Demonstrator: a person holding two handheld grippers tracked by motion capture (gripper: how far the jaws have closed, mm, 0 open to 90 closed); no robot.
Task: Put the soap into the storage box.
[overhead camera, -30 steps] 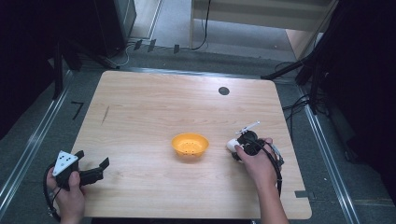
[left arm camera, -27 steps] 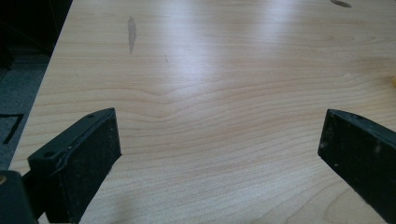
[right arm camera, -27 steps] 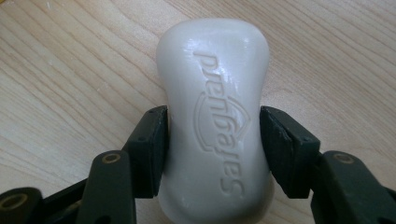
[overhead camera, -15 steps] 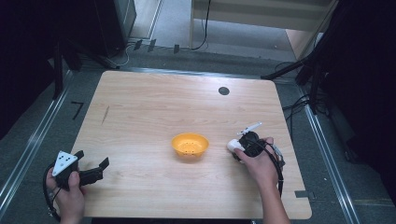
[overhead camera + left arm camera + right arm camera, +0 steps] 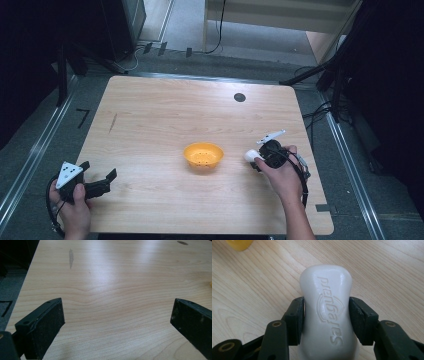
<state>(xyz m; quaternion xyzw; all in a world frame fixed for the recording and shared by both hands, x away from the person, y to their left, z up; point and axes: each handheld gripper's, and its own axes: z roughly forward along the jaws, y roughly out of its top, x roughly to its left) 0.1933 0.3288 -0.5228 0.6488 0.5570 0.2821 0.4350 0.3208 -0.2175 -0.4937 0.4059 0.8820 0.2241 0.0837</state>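
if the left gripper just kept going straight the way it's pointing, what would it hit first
Probably nothing soon. The left gripper stands open, aimed across bare table. The orange bowl lies toward the right of that line; whether the gripper would clip it or pass beside it is unclear.

Evenly lit pale wooden surface (image 5: 165, 125) against near-black surroundings, soft white glare across the wood in the left gripper view, faint shadows under the left claw (image 5: 117, 322), soap bar (image 5: 328, 312) close and sharp, high view slightly soft
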